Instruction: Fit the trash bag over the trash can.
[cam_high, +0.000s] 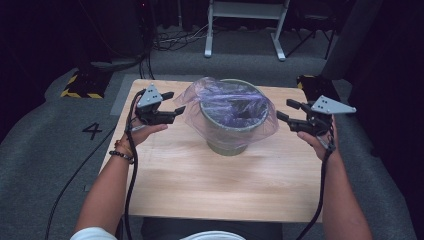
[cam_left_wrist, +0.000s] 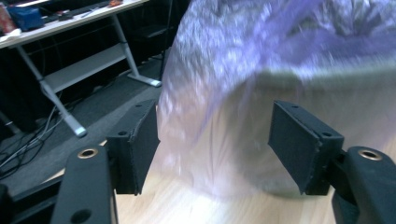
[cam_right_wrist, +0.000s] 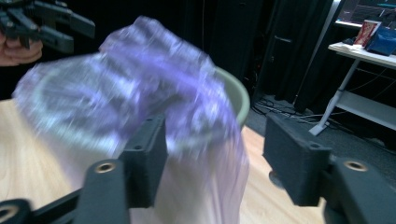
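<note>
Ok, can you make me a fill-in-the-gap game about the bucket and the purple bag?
1. The purple plastic bag is draped over a green ____.
2. The bucket stands on a ____ table.
3. The left gripper and the right gripper both have their jaws ____.
4. The bucket sits ____ the two grippers.

Missing words: bucket; wooden; open; between

Bagged bin blocks the table centre, toward its far edge. Near half w/ both near corners lies open; narrow clear strips along left & right edges.
</note>
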